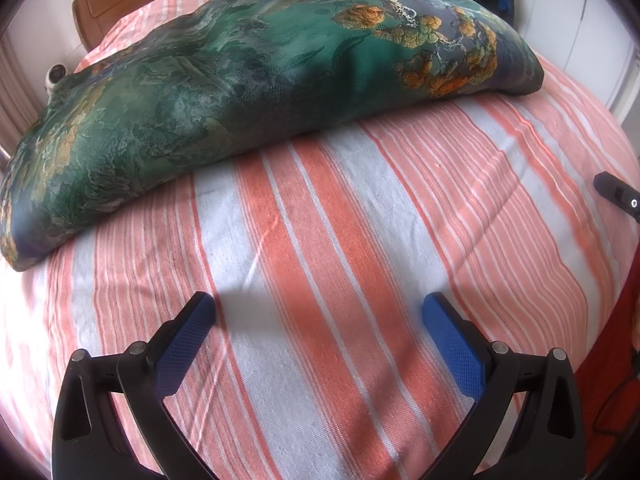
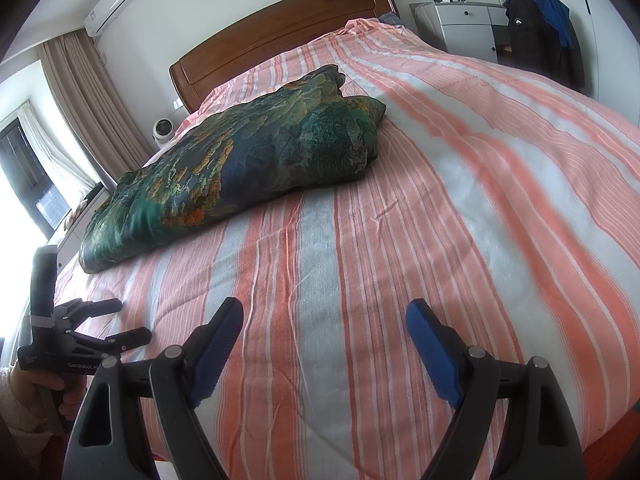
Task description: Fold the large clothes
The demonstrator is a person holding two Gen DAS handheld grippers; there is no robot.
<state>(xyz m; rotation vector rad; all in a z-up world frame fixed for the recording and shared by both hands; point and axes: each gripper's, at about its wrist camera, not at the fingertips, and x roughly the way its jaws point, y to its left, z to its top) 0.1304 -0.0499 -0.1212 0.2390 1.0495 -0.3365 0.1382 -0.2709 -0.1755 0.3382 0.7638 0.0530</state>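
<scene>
A large green and blue patterned cloth with orange patches lies folded in a thick bundle across the bed, beyond both grippers; it also shows in the right wrist view. My left gripper is open and empty above the striped sheet, well short of the bundle; it also shows in the right wrist view at the left, held in a hand. My right gripper is open and empty over the sheet; one black fingertip of it shows at the right edge of the left wrist view.
The bed has an orange and white striped sheet and a wooden headboard. A small white fan, curtains and a window are on the left. A white cabinet and hanging dark clothes stand at the right.
</scene>
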